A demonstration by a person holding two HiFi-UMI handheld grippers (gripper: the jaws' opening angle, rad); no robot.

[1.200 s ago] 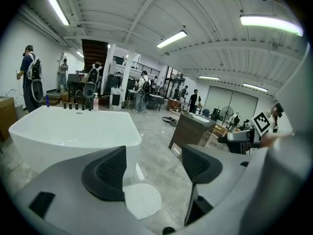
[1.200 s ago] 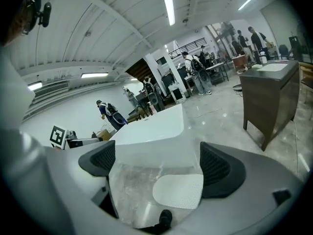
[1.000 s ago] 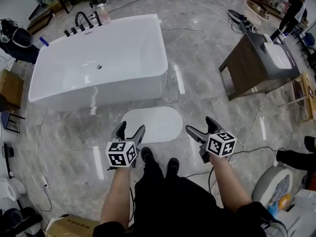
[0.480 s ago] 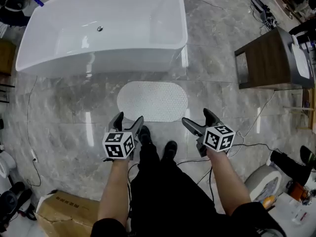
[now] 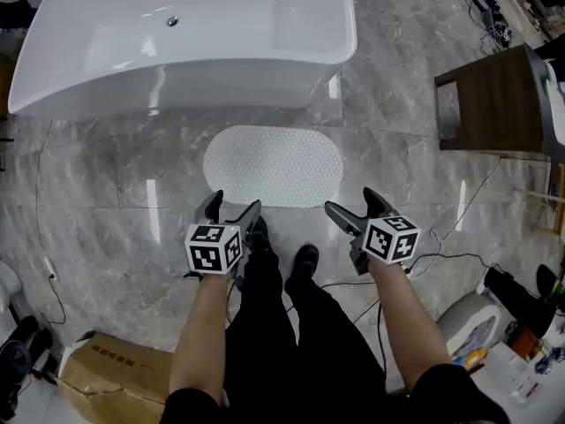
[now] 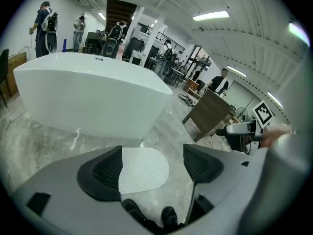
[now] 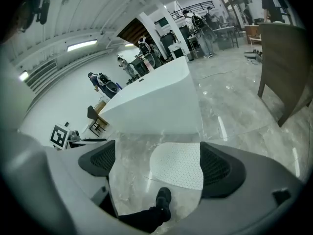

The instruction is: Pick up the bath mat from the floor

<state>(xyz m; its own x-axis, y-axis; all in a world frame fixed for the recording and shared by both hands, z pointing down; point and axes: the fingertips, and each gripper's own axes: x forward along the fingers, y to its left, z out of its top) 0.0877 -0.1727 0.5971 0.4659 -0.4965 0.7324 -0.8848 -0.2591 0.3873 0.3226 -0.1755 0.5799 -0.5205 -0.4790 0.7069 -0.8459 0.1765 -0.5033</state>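
A white oval bath mat (image 5: 273,165) with a dotted surface lies flat on the grey marble floor in front of the bathtub. My left gripper (image 5: 231,210) hovers over the mat's near left edge, jaws open and empty; they have just been opening a little further. My right gripper (image 5: 353,207) hangs just off the mat's near right end, also open and empty. In the left gripper view the mat (image 6: 143,169) shows between the jaws, well below them. In the right gripper view the mat (image 7: 178,164) lies on the floor between the jaws.
A white bathtub (image 5: 177,38) stands just beyond the mat. A dark wooden cabinet (image 5: 499,100) is at the right. The person's black shoes (image 5: 303,261) stand just short of the mat. Cables (image 5: 450,259) trail on the floor at the right; a cardboard box (image 5: 110,371) sits lower left.
Both grippers have come down toward the floor and closer to the mat's near edge. The head camera has tilted down, so the mat and tub look larger and nearer.
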